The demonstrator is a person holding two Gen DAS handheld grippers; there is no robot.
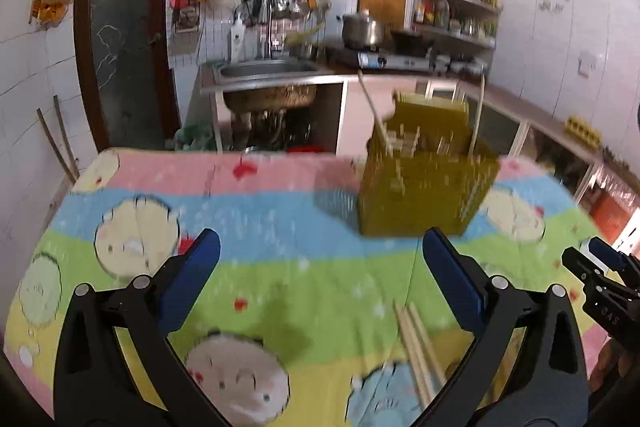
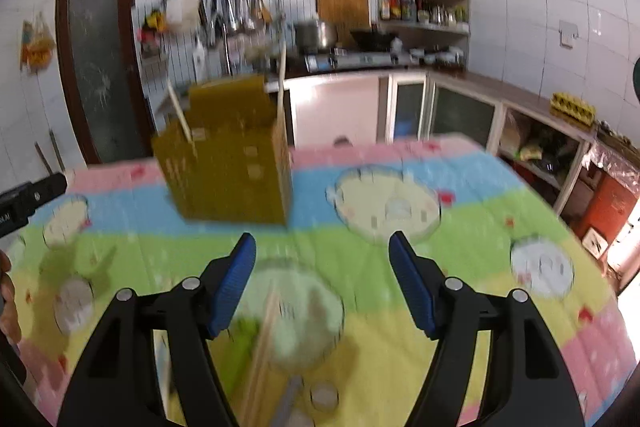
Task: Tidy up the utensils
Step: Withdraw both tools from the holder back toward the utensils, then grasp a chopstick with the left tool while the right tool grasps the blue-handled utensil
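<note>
Left wrist view: chopsticks (image 1: 418, 347) are seen sharply on the counter (image 1: 280, 287) between spread left gripper (image 1: 320, 259) fingers, the olive holder (image 1: 424, 187) beyond. Right wrist view: the right gripper (image 2: 322, 259) is spread and empty, with a blurred round object (image 2: 324, 395) shown only here.

An olive-green perforated utensil holder (image 1: 424, 195) stands upright on the far half of the bench (image 1: 280, 267), on the blue stripe of the cloth. Two pale chopsticks (image 1: 374, 115) stick out from it and lean apart, one at each side. A few more loose chopsticks (image 1: 418, 347) lie flat together on the near part of the bench, well apart from the holder.
</note>
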